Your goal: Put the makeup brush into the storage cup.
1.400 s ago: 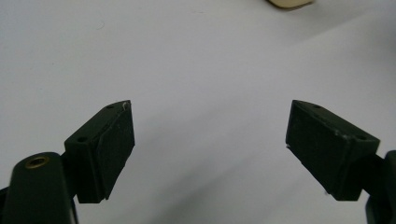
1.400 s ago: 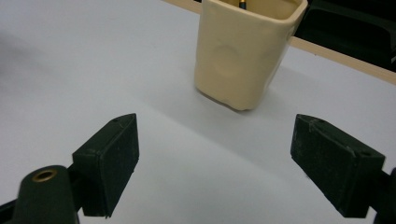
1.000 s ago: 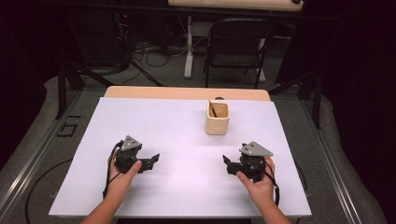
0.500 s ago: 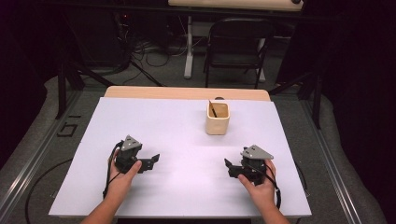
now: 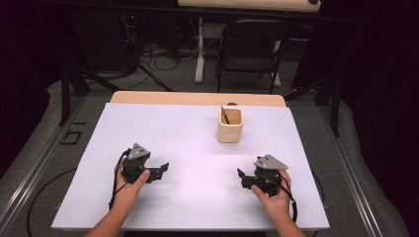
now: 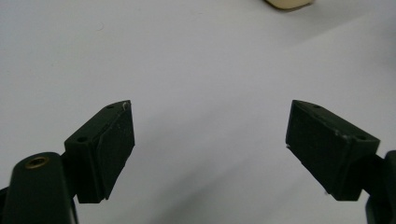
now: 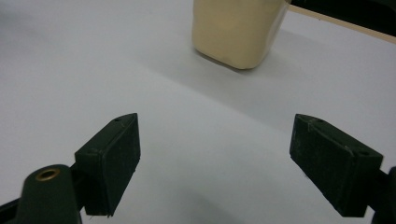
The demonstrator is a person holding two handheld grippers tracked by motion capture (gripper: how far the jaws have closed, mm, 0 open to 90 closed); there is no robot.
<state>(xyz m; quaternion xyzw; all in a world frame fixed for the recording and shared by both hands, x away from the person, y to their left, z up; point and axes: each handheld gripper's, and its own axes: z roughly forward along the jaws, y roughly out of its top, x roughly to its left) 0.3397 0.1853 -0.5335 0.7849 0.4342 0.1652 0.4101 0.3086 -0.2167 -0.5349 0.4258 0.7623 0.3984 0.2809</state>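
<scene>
Table (image 5: 188,143) white, bare; chair (image 5: 249,49) behind, dim rm.

Table (image 5: 148,133): flat white top, with a tan wooden strip exposed along the far edge. One beige cup (image 5: 230,124) stands upright on the white surface, right of centre and toward the far side; a thin dark stick leans inside it. The cup's base touches the top, seen close in the right gripper view (image 7: 238,32). Surface around the cup is bare white, unmarked. The table stands on grey floor (image 5: 346,163).
</scene>
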